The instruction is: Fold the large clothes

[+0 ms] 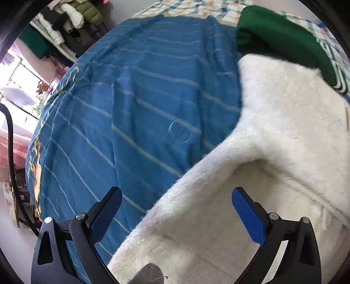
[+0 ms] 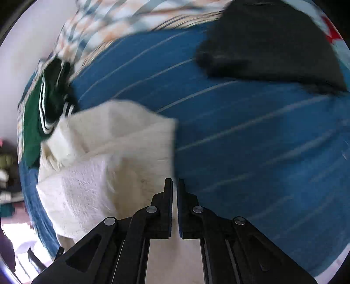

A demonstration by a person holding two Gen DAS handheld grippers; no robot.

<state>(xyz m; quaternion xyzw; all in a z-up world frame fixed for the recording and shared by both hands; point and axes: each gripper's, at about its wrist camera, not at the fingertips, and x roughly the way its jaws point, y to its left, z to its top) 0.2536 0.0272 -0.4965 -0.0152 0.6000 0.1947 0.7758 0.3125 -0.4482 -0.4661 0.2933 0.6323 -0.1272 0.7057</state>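
Observation:
A fluffy white garment [image 1: 273, 135] lies on a blue striped bedspread [image 1: 142, 98]. My left gripper [image 1: 175, 196] is open, its fingers either side of the garment's near fold, just above it. In the right wrist view the same white garment [image 2: 105, 157] lies bunched at the left. My right gripper [image 2: 174, 185] is shut on the garment's right edge, with white fabric running between the jaws and below them. The right view is blurred by motion.
A green garment with white stripes [image 1: 280, 41] lies beyond the white one, also in the right wrist view [image 2: 37, 122]. A dark folded garment [image 2: 269, 43] sits far right on the bedspread [image 2: 251, 142]. A plaid sheet [image 1: 196, 8] covers the bed's far end. Hanging coats [image 1: 72, 19] are at left.

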